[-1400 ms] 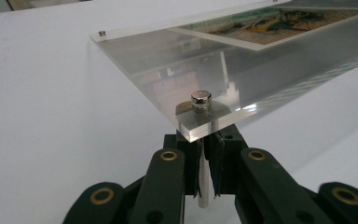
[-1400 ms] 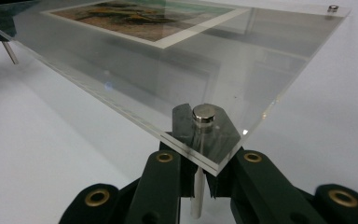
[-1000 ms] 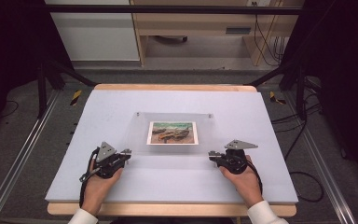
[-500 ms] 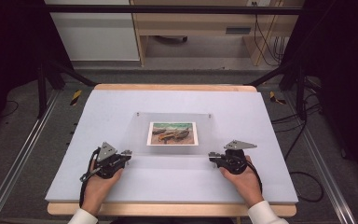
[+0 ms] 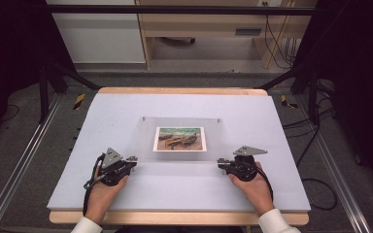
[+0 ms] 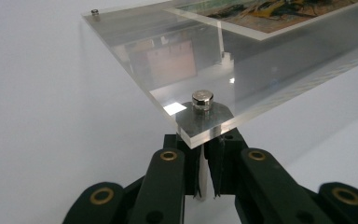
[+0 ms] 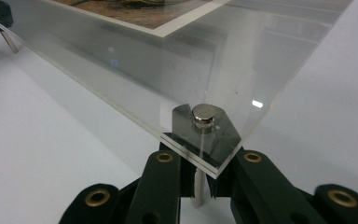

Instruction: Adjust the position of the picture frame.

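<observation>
Clear acrylic is the material in hand: a transparent picture frame (image 5: 179, 141) lies flat near the middle of the pale table (image 5: 126, 111), with a printed picture (image 5: 179, 139) of boats sandwiched in it and a small metal stud at each corner. At the left, the left gripper (image 5: 132, 160) sits at the frame's near left corner, held low over the table by the person's left hand (image 5: 102, 191). In the left gripper view its black jaws stand drawn together beneath the corner, clamped on the slim metal post (image 6: 204, 179) that runs down from the left stud (image 6: 202, 100). Across the frame, the right gripper (image 5: 222, 163) mirrors this at the near right corner, guided by the right hand (image 5: 255, 187); its jaws are likewise closed on the right post (image 7: 197, 186) under the right stud (image 7: 204, 114). Both far corners, with their far studs (image 5: 144, 118), look to rest on the table. The step appears to be raising or carrying the frame by its two near posts. To do it well, I judge that both hands should move together and at the same rate, so the sheet does not twist between the two grips. The posts are thin and smooth, so the pinch should stay firm and square; a tilted gripper could let a post slip or lever against the acrylic.
</observation>
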A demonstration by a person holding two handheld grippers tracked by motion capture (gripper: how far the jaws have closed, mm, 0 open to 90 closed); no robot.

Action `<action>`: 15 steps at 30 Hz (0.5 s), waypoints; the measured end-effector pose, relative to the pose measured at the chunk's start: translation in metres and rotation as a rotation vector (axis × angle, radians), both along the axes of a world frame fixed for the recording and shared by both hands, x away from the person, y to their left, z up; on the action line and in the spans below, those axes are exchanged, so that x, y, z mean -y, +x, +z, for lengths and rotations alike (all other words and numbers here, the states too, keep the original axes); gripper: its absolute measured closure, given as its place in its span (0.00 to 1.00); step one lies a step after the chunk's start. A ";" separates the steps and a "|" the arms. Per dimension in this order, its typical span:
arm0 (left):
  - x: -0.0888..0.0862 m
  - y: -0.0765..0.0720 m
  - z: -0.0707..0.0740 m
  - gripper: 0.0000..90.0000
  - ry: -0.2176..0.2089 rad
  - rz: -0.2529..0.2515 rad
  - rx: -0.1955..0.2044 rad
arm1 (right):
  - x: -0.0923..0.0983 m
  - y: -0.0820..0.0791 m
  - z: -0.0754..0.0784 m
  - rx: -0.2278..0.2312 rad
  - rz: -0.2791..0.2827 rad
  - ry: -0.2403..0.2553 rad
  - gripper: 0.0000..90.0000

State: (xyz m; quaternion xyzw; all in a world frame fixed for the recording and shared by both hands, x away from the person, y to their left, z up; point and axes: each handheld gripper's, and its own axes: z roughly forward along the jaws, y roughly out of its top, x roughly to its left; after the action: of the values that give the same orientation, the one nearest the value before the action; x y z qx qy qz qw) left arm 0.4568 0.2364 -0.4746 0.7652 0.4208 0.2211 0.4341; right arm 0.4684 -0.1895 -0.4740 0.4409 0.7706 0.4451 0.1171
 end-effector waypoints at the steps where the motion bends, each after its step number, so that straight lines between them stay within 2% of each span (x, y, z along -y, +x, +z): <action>1: 0.000 0.000 0.000 0.92 0.000 -0.001 0.000 | 0.000 0.000 0.000 0.000 0.000 0.000 0.93; 12: 0.000 0.000 0.000 0.91 0.000 -0.002 -0.002 | 0.000 0.000 0.000 0.000 0.001 0.001 0.93; 15: 0.001 0.000 0.000 0.86 0.005 -0.003 -0.002 | 0.001 -0.001 0.000 -0.003 0.009 0.009 0.87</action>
State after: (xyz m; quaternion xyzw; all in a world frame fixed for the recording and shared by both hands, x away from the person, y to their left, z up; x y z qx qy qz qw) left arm 0.4568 0.2354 -0.4745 0.7671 0.4195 0.2210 0.4321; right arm 0.4679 -0.1906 -0.4741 0.4385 0.7708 0.4484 0.1118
